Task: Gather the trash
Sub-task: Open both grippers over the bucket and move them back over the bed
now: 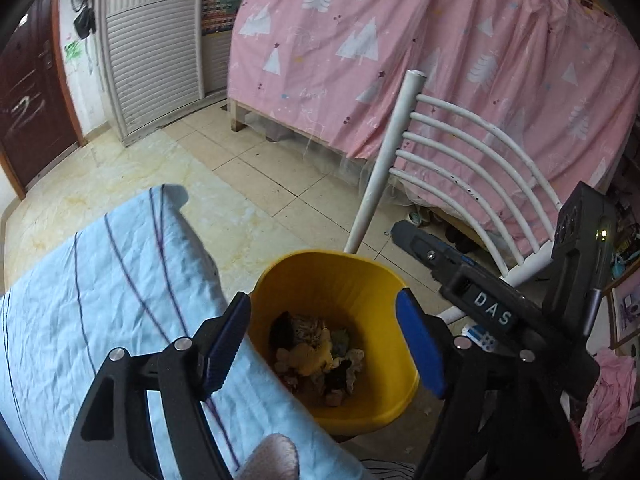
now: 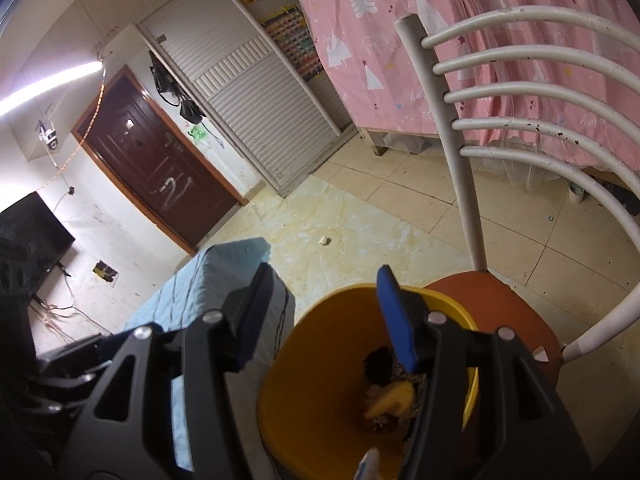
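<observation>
A yellow bin (image 1: 332, 280) stands below my left gripper (image 1: 322, 300), which is open with nothing between its blue pads. Crumpled trash (image 1: 316, 356) in yellow, brown and white lies at the bin's bottom. In the right wrist view the same bin (image 2: 320, 360) sits under my right gripper (image 2: 324, 276), also open and empty, with the trash (image 2: 390, 400) partly hidden behind its right finger. The right gripper's black body (image 1: 488, 308) shows just right of the bin in the left wrist view. A small pale scrap (image 2: 325, 241) lies on the floor beyond.
A white chair with curved back rails (image 1: 460, 152) and an orange seat (image 2: 500, 300) stands right behind the bin. Left of the bin lies a light blue striped cloth (image 1: 100, 280). A pink curtain (image 1: 400, 40) hangs at the back, and tiled floor (image 1: 248, 184) lies between.
</observation>
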`<state>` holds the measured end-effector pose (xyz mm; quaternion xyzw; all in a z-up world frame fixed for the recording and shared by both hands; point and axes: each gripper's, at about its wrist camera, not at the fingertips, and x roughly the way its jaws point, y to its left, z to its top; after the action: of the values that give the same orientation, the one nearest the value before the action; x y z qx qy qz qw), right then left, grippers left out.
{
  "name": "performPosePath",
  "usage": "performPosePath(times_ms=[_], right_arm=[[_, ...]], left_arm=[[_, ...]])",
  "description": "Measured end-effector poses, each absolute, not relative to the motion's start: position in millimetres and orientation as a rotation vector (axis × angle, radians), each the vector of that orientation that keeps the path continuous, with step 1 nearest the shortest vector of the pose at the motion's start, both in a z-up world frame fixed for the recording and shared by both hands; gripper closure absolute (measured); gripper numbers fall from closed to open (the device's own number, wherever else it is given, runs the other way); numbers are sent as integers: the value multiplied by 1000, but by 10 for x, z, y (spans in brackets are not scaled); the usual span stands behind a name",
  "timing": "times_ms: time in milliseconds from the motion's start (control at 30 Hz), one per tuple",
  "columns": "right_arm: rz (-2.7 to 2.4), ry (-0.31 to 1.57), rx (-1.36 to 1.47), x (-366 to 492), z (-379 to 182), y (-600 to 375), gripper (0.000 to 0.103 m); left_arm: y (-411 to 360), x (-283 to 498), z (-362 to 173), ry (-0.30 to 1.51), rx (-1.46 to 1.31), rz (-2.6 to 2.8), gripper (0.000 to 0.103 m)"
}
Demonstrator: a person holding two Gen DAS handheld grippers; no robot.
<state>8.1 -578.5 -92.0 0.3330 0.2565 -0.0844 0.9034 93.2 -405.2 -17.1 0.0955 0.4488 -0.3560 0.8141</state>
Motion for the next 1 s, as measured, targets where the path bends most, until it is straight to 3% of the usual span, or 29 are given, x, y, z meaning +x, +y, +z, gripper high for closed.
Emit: performPosePath(times_ms=[1000], right_arm=[[119,597,423,277,-387,-3957,25]], left_arm=[[-1486,193,221,751,64,-415,24]])
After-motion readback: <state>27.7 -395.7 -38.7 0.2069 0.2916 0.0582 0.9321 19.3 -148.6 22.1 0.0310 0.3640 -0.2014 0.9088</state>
